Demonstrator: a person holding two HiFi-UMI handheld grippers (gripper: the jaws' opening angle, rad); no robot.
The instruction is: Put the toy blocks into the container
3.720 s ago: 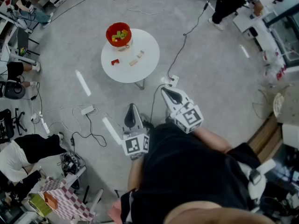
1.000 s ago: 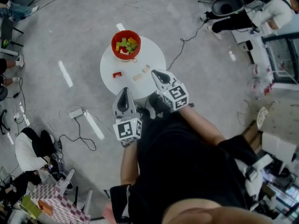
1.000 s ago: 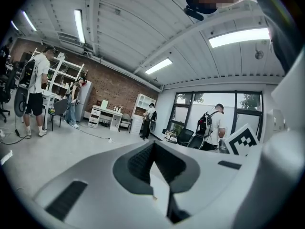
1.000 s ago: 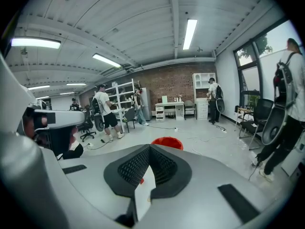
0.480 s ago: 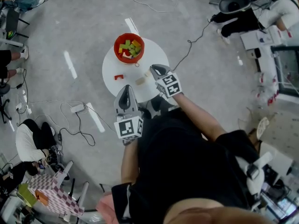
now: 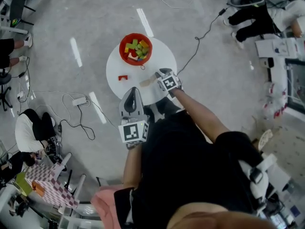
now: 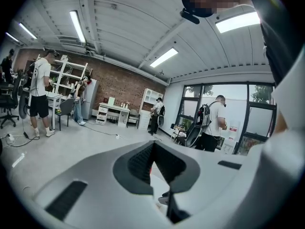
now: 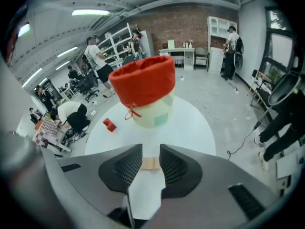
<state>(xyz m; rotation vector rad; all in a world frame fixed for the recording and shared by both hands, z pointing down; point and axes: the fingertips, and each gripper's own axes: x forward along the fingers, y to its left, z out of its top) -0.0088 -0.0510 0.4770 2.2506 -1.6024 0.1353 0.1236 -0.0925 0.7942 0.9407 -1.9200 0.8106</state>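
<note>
A red fabric container (image 6: pixel 136 48) with several coloured blocks in it stands at the far side of the round white table (image 6: pixel 162 56). A small red block (image 6: pixel 123 77) and a pale wooden block (image 6: pixel 147 82) lie loose on the tabletop. My right gripper (image 6: pixel 160 73) hangs low over the table, right beside the wooden block. In the right gripper view its jaws are opening, with the wooden block (image 8: pixel 151 163) lying on the table (image 8: pixel 190 128) in the gap, untouched by the pads. Beyond stand the container (image 8: pixel 143 87) and red block (image 8: pixel 109 124). My left gripper (image 6: pixel 132 93) is shut at the table's near edge, tilted up toward the room (image 7: pixel 152 147).
Cables and a power strip (image 6: pixel 79 100) lie on the floor left of the table. A person (image 6: pixel 28 132) crouches at the left. A checkered box (image 6: pixel 50 180) sits at lower left. People (image 7: pixel 40 87) stand around the room, and a cable (image 6: pixel 200 30) runs off to the right.
The person has walked up to the table. My right gripper has reached out over the tabletop to the wooden block. My left gripper has stayed back by the near edge.
</note>
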